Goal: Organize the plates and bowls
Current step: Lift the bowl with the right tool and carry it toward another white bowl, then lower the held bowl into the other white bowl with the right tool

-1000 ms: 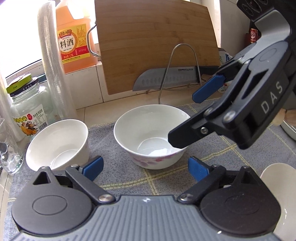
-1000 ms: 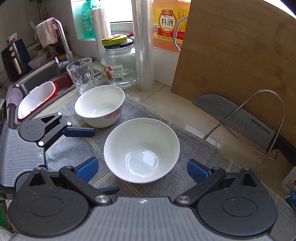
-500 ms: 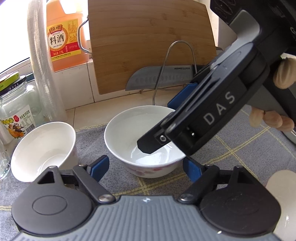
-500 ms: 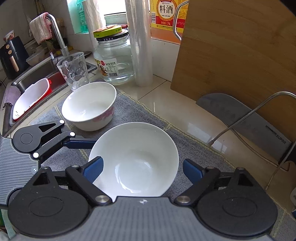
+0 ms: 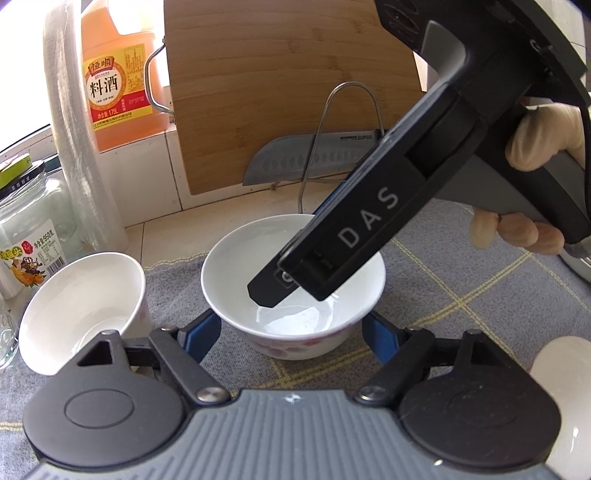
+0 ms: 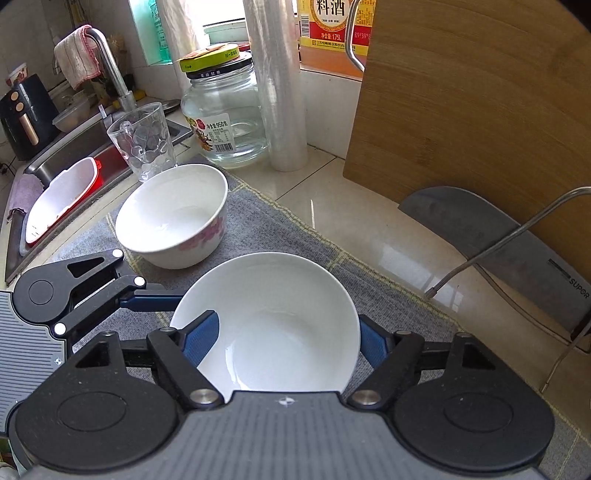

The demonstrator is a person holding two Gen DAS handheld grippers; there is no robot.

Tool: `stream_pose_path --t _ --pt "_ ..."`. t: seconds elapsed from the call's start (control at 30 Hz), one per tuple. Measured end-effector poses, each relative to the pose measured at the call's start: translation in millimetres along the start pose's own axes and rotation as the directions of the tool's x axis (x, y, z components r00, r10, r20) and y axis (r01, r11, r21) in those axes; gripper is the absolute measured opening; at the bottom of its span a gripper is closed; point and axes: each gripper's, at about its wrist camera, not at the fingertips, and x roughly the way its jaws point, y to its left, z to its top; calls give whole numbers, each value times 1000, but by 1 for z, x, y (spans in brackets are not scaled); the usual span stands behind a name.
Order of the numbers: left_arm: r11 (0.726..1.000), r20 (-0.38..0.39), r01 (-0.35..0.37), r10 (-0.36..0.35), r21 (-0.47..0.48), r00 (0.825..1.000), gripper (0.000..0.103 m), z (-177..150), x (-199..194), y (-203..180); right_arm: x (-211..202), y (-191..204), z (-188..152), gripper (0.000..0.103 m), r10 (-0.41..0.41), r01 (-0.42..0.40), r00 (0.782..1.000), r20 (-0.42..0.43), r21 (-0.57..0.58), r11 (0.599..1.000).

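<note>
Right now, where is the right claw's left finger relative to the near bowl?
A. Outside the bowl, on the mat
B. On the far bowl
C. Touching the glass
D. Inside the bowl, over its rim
D: in the right wrist view the right claw straddles the near bowl's rim, its left blue finger inside the bowl and the other outside, jaws open.

Bright daylight from window point(image 6: 147, 33) at back-left, blown out in top-left corner of left wrist view. Glare on glossy tabletop point(image 6: 388, 236) & bowl point(image 6: 273, 332) insides. Strong fisheye bend at edges; all fairly sharp.
</note>
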Motion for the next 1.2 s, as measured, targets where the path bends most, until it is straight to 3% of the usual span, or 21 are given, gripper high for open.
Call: stream_pose_path --t 0.67,1.2 --pt "1000 -9 9 -9 9 1000 83 4 -10 -3 -7 -1 1 83 41 -41 999 -3 35 999" --pt "999 -8 31 -31 20 999 83 7 -64 -27 -67 26 -22 83 85 -86 996 39 30 996"
